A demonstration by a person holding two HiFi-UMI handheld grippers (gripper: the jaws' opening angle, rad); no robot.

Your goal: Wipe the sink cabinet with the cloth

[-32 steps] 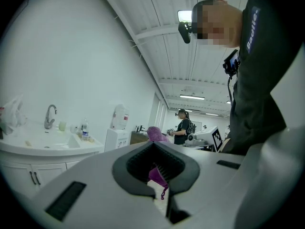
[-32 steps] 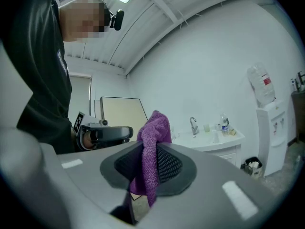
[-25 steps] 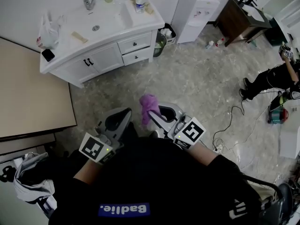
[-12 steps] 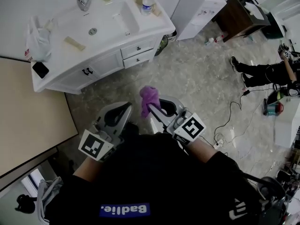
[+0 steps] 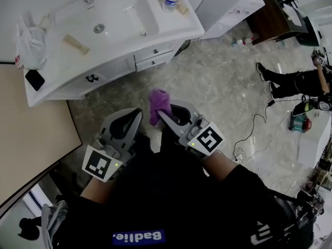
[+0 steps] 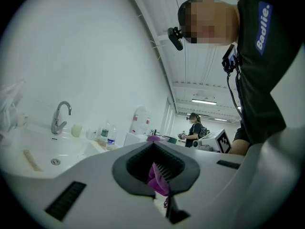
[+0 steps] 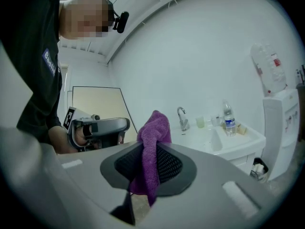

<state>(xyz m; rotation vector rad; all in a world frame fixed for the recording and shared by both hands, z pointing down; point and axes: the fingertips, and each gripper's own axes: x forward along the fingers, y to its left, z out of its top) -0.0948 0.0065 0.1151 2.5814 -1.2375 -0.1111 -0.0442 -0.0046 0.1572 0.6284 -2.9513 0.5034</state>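
cloth (image 5: pixel 158 102), purple and crumpled, tight in right claw (image 5: pixel 161 116); left claw (image 5: pixel 136 114) narrow

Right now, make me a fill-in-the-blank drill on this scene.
The cloth is clamped in the ___ gripper.
The cloth's colour is ___.
The cabinet is ___ in colour.
Missing words: right; purple; white.

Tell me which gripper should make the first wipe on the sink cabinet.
Right. The right gripper is shut on the purple cloth and points toward the sink cabinet. The left gripper is shut beside it and shows no cloth in the head view.
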